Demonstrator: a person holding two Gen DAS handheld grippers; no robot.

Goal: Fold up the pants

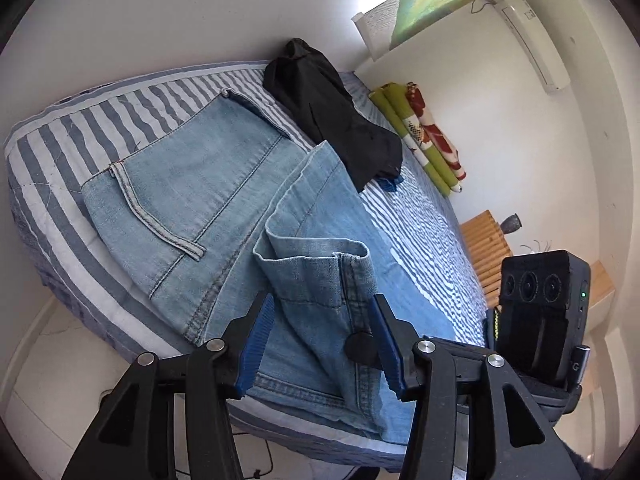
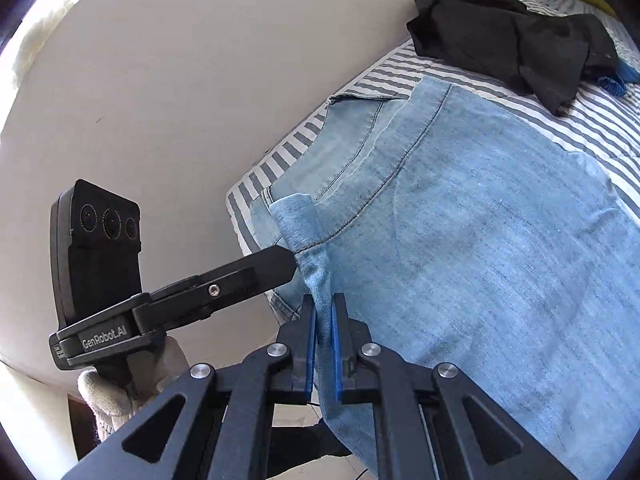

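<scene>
"GenRobot.AI" stood in pale letters on the black base of the left gripper [image 2: 294,266], seen from the right wrist; a small label beside it was too small to read.

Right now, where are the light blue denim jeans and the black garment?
light blue denim jeans [image 1: 192,184]: left wrist view, flat seat panel.
black garment [image 1: 320,108]: left wrist view, its middle.

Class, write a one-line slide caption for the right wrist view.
Right tool pinches a fold of light blue jeans on a striped bed, black garment beyond.
</scene>
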